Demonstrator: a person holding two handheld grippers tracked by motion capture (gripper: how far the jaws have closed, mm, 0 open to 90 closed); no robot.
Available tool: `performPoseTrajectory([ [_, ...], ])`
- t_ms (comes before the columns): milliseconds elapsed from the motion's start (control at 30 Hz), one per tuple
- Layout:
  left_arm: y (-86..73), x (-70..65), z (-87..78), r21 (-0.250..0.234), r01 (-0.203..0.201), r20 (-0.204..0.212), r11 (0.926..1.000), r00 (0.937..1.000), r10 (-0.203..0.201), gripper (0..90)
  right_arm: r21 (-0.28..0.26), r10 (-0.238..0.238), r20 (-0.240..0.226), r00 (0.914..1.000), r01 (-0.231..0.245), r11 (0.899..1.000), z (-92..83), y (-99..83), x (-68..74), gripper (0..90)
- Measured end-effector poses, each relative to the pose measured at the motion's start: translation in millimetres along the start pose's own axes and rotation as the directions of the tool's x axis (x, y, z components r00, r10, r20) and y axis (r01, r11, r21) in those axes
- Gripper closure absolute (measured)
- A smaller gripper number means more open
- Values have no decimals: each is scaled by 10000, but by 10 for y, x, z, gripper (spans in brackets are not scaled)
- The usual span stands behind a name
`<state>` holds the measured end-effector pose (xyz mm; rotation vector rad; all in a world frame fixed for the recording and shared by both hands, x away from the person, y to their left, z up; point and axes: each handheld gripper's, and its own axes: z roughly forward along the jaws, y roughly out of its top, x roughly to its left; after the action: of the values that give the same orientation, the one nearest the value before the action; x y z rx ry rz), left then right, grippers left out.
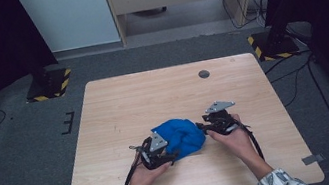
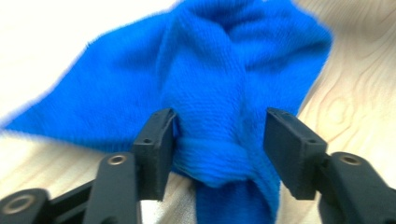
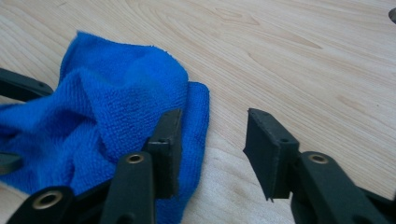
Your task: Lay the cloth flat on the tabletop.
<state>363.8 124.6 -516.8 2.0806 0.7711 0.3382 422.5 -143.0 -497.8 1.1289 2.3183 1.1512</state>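
Observation:
A crumpled blue cloth [image 1: 182, 135] lies bunched on the wooden table [image 1: 152, 94], a little toward the near side. My left gripper [image 1: 174, 153] lies at the cloth's near-left edge. In the left gripper view a fold of the cloth [image 2: 210, 79] runs between the jaws of the left gripper [image 2: 219, 135]; it brushes the left pad, and a gap shows at the right pad. My right gripper [image 1: 201, 127] is at the cloth's right edge. In the right gripper view the right gripper [image 3: 212, 140] stands open over bare wood, with the cloth [image 3: 107, 107] beside and behind its left jaw.
A small dark round insert [image 1: 204, 73] sits in the tabletop toward the far edge. Two stands with yellow-black striped bases [image 1: 49, 85] [image 1: 271, 46] stand on the grey floor beyond the far corners. Cables trail on the floor at right.

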Motion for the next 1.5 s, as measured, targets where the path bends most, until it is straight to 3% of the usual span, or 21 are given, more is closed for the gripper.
performPoseTrajectory([
  [167,85,59,-206,-645,139,-596,9978,9981,-178,358,-2,26,-37,10000,-26,10000,-3,11,36,512],
  [233,97,147,-229,-478,221,-1167,9986,9928,-275,358,-25,11,-5,10000,-11,10000,-3,9,40,518],
  [367,21,376,-144,-178,1008,-1903,9948,9764,-1023,358,111,328,-29,9995,-328,9994,45,-5,20,532],
  [467,-36,495,-44,134,1136,-2211,9934,9693,-1078,344,331,239,29,9997,-240,9992,101,-8,24,527],
  [533,-51,533,8,238,1140,-2379,9932,9656,-1052,329,556,319,-204,9993,-307,9980,150,-23,34,502],
  [667,-60,550,133,592,1082,-2242,9924,9701,-925,310,1242,-25,-183,9998,47,9922,249,-89,85,459],
  [767,-51,534,193,775,965,-2155,9923,9734,-779,308,1286,-33,-322,9995,74,9917,270,-106,109,495],
  [833,-49,547,201,801,1184,-1934,9897,9759,-1011,331,1333,-139,-341,9993,183,9909,278,-107,122,554],
  [867,-47,560,196,779,1291,-1776,9886,9775,-1136,379,1365,-140,-366,9992,189,9905,285,-110,129,599],
  [1000,-9,545,195,962,1114,-1407,9891,9853,-973,578,1200,-289,-570,9980,356,9921,290,-114,159,831],
  [1100,12,509,193,1040,979,-1243,9897,9886,-847,736,964,-344,-593,9976,401,9945,280,-84,171,878],
  [1200,32,486,178,1079,890,-1213,9902,9897,-758,810,831,-363,-681,9970,419,9957,251,-60,181,880],
  [1367,128,474,29,383,958,-1384,9947,9863,-897,837,385,-188,-705,9973,215,9990,146,-6,160,877],
  [1500,194,490,-103,-272,1086,-1517,9937,9821,-1114,843,-26,-112,-750,9971,110,9999,30,45,124,877],
])
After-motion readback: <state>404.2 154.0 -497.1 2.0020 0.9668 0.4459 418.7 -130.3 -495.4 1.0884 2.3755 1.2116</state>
